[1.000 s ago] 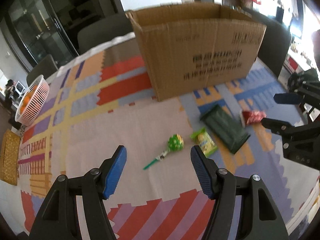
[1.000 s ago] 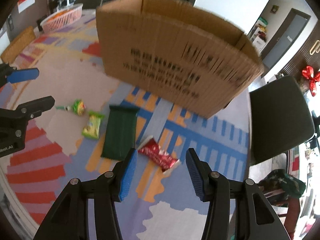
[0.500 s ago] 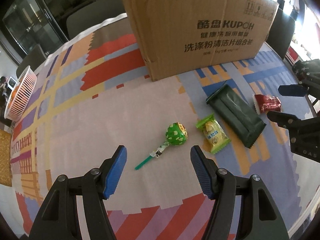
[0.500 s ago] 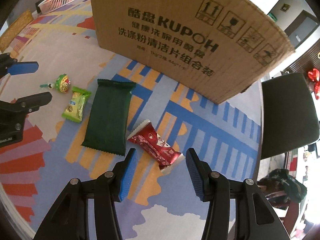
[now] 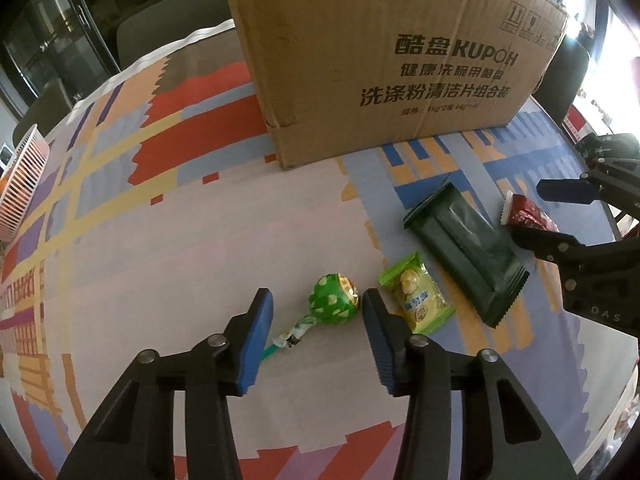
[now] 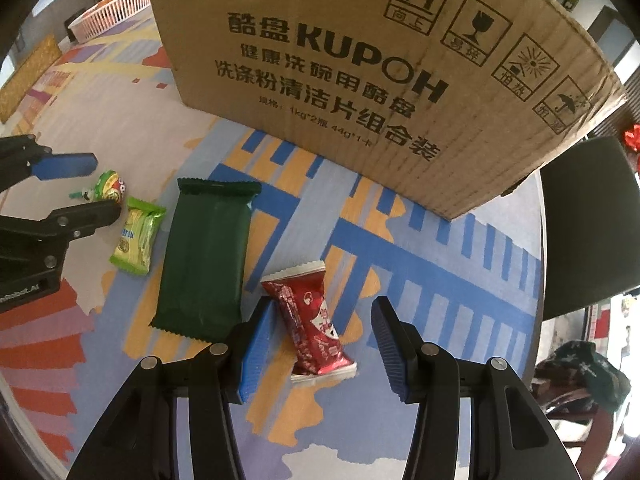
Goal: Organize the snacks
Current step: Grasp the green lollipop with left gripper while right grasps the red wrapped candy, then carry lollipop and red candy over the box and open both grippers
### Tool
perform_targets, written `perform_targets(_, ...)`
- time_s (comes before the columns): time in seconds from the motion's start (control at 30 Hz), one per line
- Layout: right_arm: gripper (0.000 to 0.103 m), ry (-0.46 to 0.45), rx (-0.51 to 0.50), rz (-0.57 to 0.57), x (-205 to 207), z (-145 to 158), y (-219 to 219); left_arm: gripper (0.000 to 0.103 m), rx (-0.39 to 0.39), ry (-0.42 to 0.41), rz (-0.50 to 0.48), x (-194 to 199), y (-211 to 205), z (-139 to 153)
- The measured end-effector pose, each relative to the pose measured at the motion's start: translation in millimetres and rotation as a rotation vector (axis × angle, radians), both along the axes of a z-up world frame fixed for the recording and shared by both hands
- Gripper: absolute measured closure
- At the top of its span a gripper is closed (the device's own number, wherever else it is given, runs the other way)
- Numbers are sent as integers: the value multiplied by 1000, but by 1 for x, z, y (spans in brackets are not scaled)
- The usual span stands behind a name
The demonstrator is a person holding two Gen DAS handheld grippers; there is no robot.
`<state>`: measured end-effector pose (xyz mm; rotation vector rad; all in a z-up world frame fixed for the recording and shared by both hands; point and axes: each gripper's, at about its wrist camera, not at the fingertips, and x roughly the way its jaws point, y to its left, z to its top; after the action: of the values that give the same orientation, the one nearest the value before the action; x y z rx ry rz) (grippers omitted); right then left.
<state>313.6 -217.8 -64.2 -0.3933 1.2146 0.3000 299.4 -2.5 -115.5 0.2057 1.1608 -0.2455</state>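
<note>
1. on the patterned table, near edge: left gripper, fingers wide apart, holding nothing. green lollipop lies flat between them, its wrapped head just beside the right finger, its stick running back toward the left finger. whether the head touches the right finger cannot be told.
2. right side of the table: right gripper, fingers wide apart, nothing gripped. red snack packet lies lengthwise between them, crowding the left finger and apart from the right one.
3. between the two grippers: dark green packet, flat, just left of the red snack packet; yellow-green candy, flat, between the dark green packet and the lollipop.
4. far side: cardboard box, upright, printed face toward the cameras, its opening out of view; judged the likely place for the snacks.
5. far left: pink basket at the table edge, well apart from the snacks.
6. step in hand, as judged: both grippers set over a first pick, one snack each; no snack lifted yet.
7. next move calls for: closing the left fingers on the lollipop head rather than the thin stick; shifting the right gripper a little left to centre the packet, then closing across its narrow width.
8. risk, as judged: the glossy packet may slide or tilt under an off-centre pinch.
</note>
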Motion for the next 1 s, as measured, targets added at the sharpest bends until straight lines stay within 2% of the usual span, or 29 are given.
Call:
perform_targets(0.13,64,13,42,-15,7,-1,-7,75,-24,20,-10,2,-4,-3)
perform_targets(0.17,66,16,50,-14,8,-1,-7,76,-28,22,-10,1,-5,-3)
perform_targets(0.27,79,18,67,-3,7,0,-7,78,-41,24,-7,2,-5,-3)
perform_targets(0.57,80,-16,88,-21,-10,2,-1,78,-58,-32,22,-15,-5,17)
perform_targets(1.0,80,-171,187,-54,-34,65,-9,78,-133,-163,29,-37,-10,76)
